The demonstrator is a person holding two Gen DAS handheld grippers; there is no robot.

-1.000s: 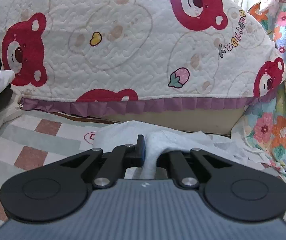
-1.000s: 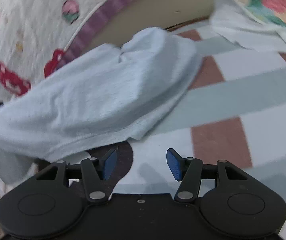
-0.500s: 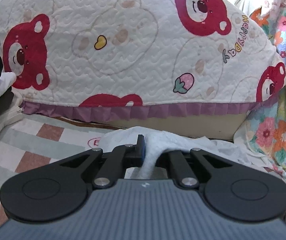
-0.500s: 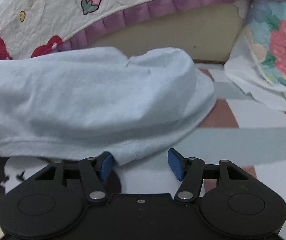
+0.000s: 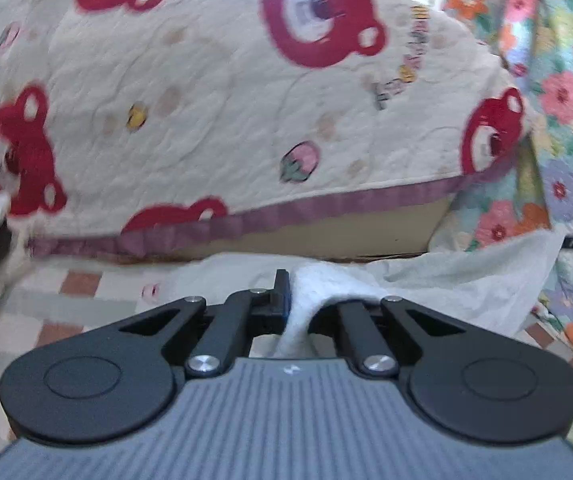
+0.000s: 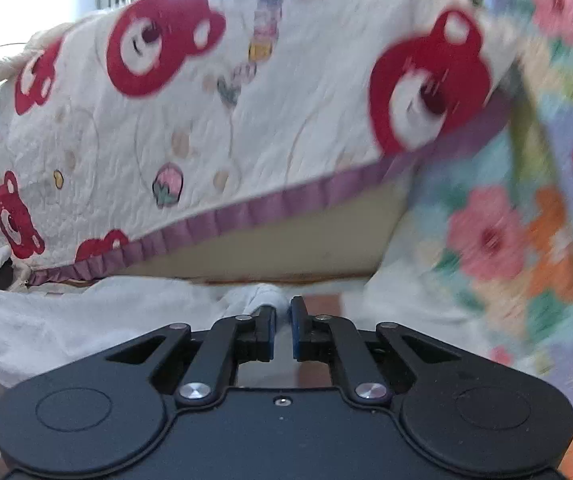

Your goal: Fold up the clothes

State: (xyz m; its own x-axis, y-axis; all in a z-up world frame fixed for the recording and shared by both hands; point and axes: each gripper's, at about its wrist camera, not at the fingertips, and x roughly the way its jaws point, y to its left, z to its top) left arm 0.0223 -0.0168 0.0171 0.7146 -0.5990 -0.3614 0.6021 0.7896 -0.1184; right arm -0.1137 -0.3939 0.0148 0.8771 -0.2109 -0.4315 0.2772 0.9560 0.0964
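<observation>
**Both grippers on the pale garment**

Beyond the jaws rises a bear-print quilt [image 5: 214, 120], a floral blanket [image 6: 526, 220] to its right. The pale blue garment [image 5: 466, 280] spreads ahead of both grippers. The left gripper [image 5: 292, 300] is clamped on a fold of it; the right gripper [image 6: 282, 320] is closing, cloth bunched between its pads.

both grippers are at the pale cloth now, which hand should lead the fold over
Left, probably. The left gripper is clamped firmly on a thick bunch of the pale cloth; the right gripper is only now closing on a small tuft.
</observation>
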